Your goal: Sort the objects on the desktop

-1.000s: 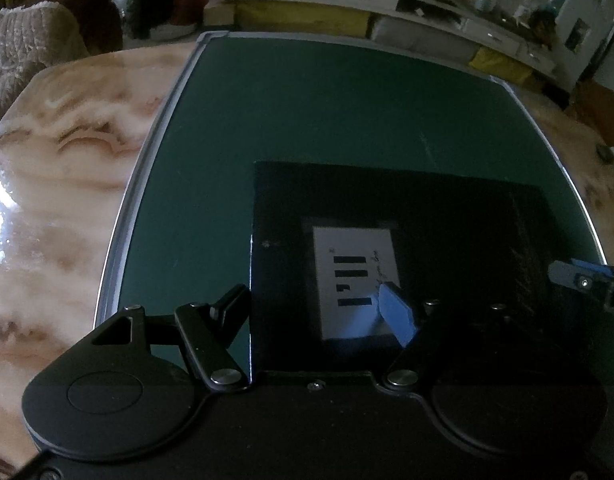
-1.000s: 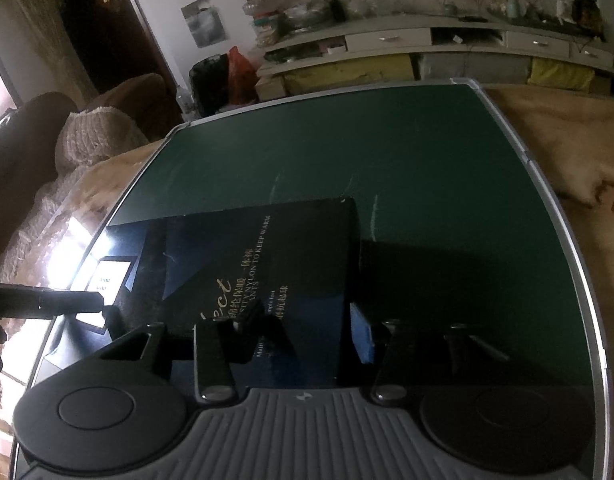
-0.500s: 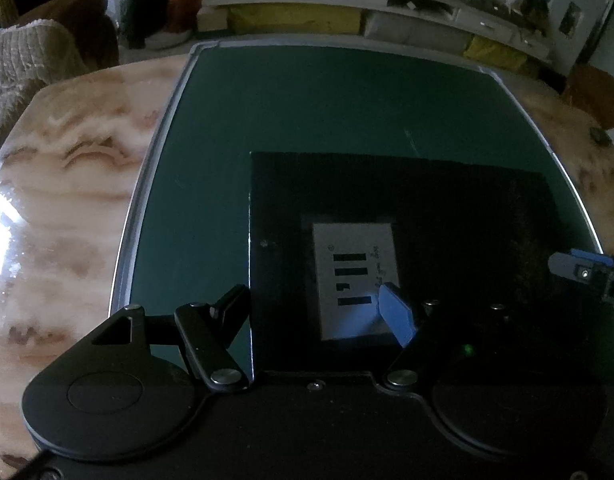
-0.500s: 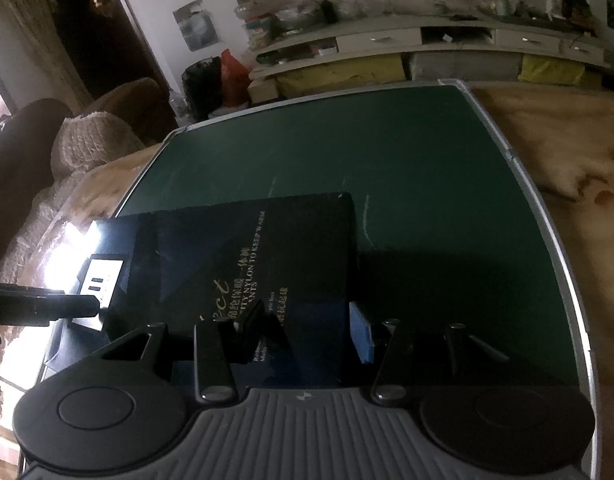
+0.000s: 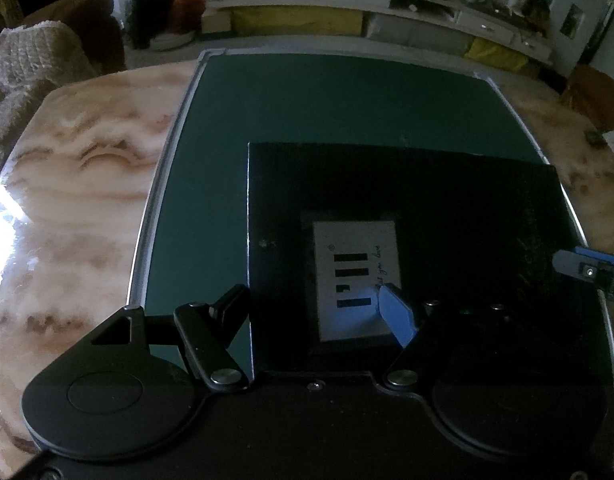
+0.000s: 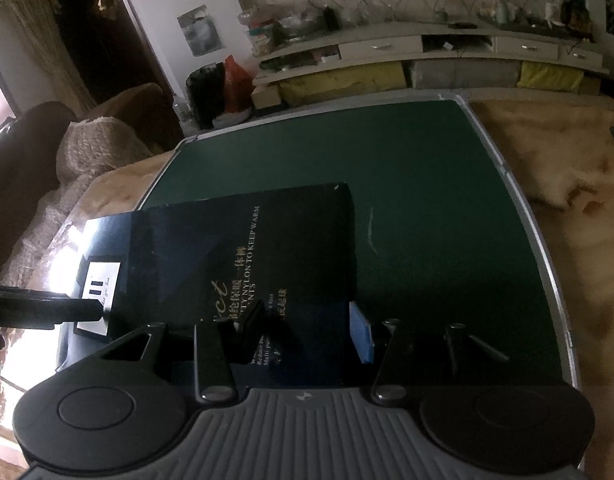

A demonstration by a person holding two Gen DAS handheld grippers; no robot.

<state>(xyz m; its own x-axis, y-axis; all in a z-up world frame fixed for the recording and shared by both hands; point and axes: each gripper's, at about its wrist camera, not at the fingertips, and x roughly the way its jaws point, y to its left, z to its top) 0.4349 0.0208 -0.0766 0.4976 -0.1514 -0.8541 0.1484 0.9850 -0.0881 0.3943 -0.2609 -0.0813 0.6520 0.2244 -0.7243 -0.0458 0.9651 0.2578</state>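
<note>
A flat black box (image 5: 407, 216) with a white label (image 5: 355, 276) lies on the green board (image 5: 347, 96). It shows in the right wrist view (image 6: 247, 264) with gold lettering. My left gripper (image 5: 311, 308) is open, its fingers straddling the box's near left edge, with the blue pad (image 5: 395, 316) over the label. My right gripper (image 6: 307, 324) is open over the box's near right corner, its blue pad (image 6: 361, 336) at the box's right edge. The right gripper's tip shows at the far right of the left wrist view (image 5: 587, 268).
The board has a silver frame (image 5: 155, 208) and lies on a marble table (image 5: 67, 184). A sofa with a knitted cushion (image 5: 35, 60) stands at the left. A long low cabinet (image 6: 427, 52) runs along the far wall.
Both views have pulled back and up a little, so more of the board's far edge and the room shows. The box has stayed on the board and both grippers have stayed open.
</note>
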